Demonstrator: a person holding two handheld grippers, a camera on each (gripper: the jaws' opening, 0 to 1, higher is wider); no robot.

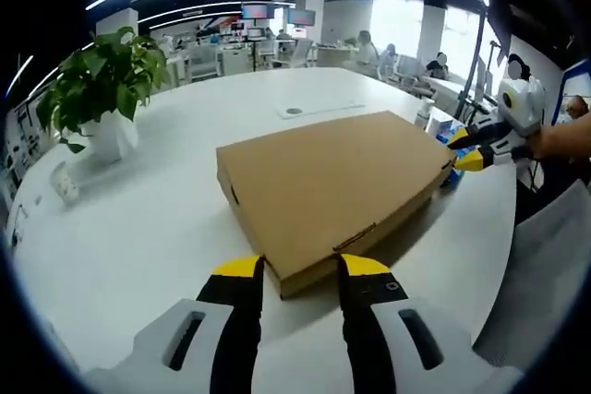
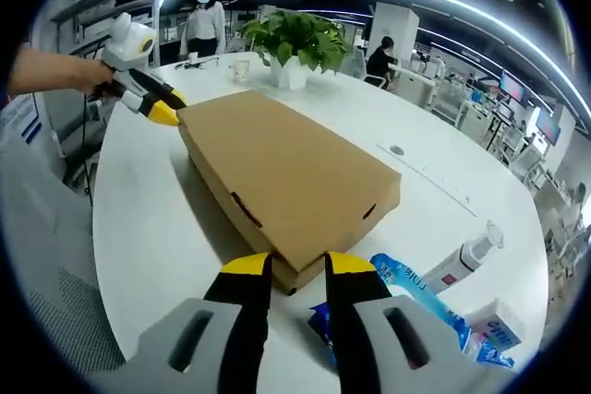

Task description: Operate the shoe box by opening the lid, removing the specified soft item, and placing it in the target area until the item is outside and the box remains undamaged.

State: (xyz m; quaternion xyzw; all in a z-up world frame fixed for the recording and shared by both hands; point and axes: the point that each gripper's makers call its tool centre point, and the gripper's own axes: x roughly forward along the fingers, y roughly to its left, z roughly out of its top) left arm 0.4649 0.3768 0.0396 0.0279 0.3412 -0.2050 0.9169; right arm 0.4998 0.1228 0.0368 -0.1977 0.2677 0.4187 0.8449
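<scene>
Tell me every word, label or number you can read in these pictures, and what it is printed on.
Nothing here is legible.
cardboard box: plain brown, no print showing.
blue packet: white markings, too blurred to read.
white tube: reddish label, too small to read.
small blue-and-white box: print too blurred.
wall screens: lit, but too far off to read.

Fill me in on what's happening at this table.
A person holds a two-jaw gripper in each hand at opposite corners of a closed cardboard shoe box on a round white table. The left gripper is at one corner, the right gripper at the far one, jaws open at the box edges. The lid is still shut and nothing has been taken out. A blue packet, a bottle and a potted plant sit nearby.
</scene>
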